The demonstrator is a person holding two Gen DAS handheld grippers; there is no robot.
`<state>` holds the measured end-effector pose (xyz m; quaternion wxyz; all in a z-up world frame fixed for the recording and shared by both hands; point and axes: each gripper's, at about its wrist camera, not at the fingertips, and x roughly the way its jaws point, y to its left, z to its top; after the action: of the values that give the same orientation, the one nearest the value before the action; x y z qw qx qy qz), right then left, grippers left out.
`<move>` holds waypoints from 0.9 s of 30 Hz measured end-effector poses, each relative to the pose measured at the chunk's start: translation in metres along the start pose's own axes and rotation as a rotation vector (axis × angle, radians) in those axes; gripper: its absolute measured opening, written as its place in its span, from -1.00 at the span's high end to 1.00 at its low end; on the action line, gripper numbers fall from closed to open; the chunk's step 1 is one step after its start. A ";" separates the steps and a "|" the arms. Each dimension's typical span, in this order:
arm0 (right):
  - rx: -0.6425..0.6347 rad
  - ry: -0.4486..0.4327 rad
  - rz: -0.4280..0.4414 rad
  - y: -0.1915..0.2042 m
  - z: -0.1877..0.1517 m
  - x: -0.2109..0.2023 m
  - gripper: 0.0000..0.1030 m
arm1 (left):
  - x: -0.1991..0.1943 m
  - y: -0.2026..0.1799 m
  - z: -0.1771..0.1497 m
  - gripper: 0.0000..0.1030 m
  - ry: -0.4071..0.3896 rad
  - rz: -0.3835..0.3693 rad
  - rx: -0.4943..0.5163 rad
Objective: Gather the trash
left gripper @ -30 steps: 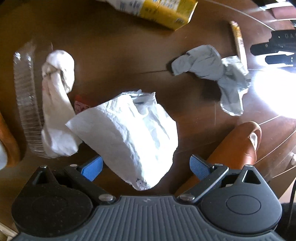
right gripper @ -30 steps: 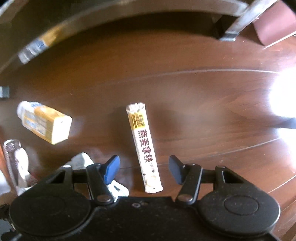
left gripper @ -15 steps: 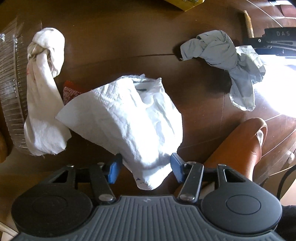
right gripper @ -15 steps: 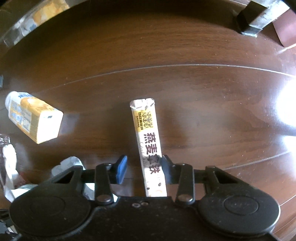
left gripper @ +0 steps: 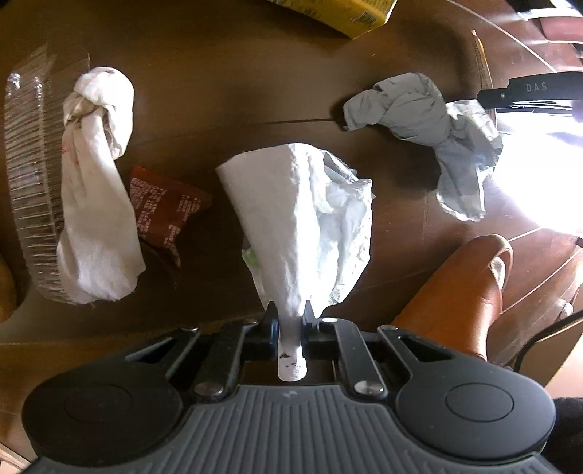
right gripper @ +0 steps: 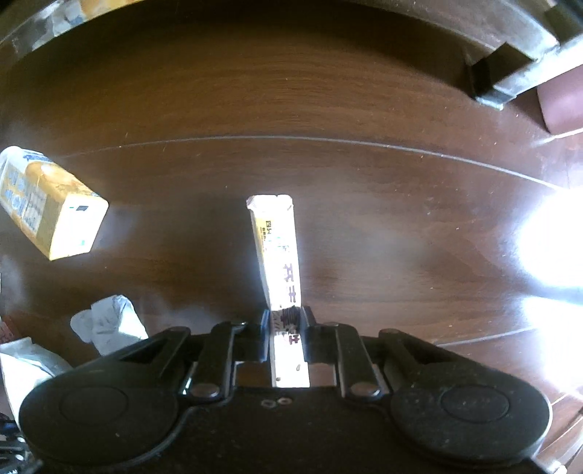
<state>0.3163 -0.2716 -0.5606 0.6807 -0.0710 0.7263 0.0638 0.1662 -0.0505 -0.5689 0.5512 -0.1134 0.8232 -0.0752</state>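
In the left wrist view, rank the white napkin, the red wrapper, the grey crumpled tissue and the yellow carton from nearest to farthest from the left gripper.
1. White napkin: between the pads of the left gripper, whose jaws are closing on it.
2. Red wrapper: on the table, left of the napkin.
3. Grey crumpled tissue: upper right.
4. Yellow carton: top edge, beyond everything else.

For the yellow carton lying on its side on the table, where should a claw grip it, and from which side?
Probably from above, across the narrow width of the carton, near the middle of its long body. It lies flat on its side on the table with clear wood around it, so its two long faces look reachable. The flat square end seems too wide to span.
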 end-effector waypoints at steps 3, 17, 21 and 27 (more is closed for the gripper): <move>0.008 -0.022 0.010 -0.005 -0.001 -0.017 0.71 | -0.017 0.000 -0.002 0.82 -0.013 -0.003 0.000; 0.016 -0.183 0.074 -0.008 -0.006 -0.143 0.71 | -0.113 -0.009 -0.006 0.82 -0.207 0.026 0.043; 0.023 -0.195 0.057 -0.013 -0.007 -0.131 0.71 | -0.100 -0.011 0.016 0.82 -0.212 0.081 0.085; 0.052 -0.138 0.073 -0.022 -0.006 -0.102 0.71 | -0.072 -0.006 0.070 0.81 -0.159 0.131 0.103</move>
<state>0.3215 -0.2925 -0.4583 0.7278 -0.0219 0.6813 0.0745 0.2578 -0.0370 -0.5295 0.6235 -0.0364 0.7777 -0.0717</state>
